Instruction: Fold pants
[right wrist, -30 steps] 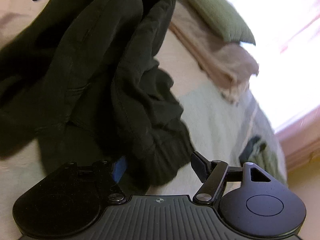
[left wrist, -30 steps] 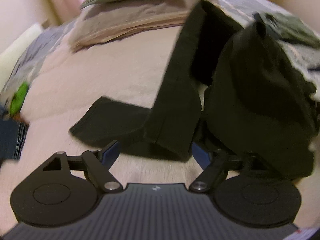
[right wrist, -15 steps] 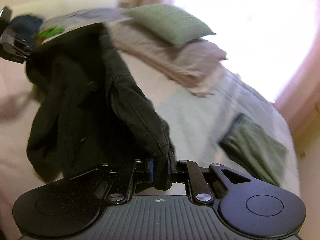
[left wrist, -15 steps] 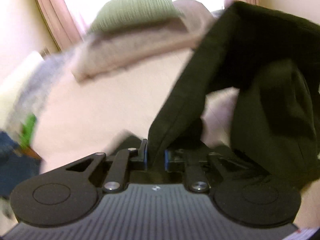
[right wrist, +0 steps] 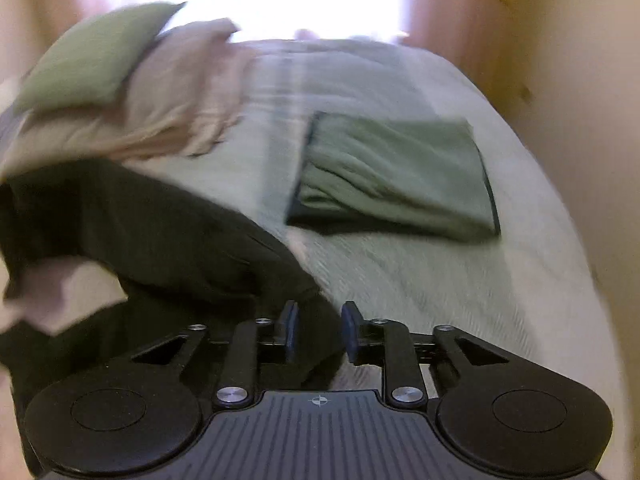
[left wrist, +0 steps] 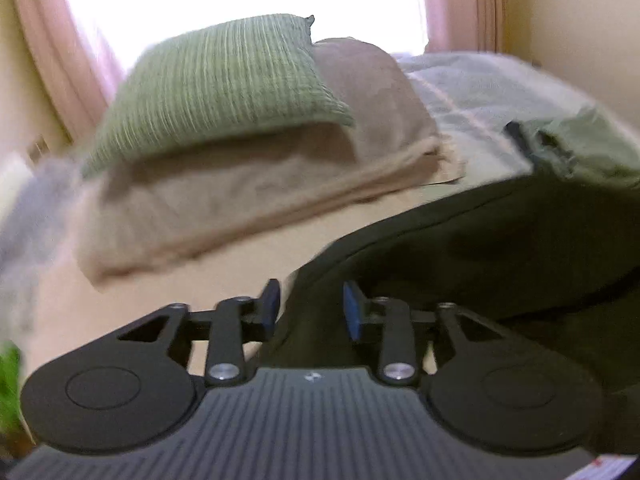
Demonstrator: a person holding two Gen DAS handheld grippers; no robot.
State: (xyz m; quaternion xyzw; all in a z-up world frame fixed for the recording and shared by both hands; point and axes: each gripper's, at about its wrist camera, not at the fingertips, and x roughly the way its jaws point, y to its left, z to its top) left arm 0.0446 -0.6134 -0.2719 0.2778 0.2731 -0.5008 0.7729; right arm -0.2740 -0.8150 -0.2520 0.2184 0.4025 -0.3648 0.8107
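Pants (left wrist: pixel 500 248), dark and bunched, hang over the bed (right wrist: pixel 420 280) between the two grippers. In the left wrist view the fabric's edge runs down between the fingers of the left gripper (left wrist: pixel 310 306); its jaws are opening, the left pad stands clear of the cloth, and whether the right pad touches it cannot be told. From there the cloth spreads away toward the right edge of the bed. In the right wrist view the right gripper (right wrist: pixel 318 330) has a fold of the same pants (right wrist: pixel 160 232) between its fingers; these jaws are opening too, with a gap showing at the right pad. The rest drapes leftward. A green pillow (left wrist: pixel 216 92) on a beige folded blanket (left wrist: pixel 248 200) sits at the bed's far edge, and a green folded cloth (right wrist: pixel 392 172) lies toward the far right corner.
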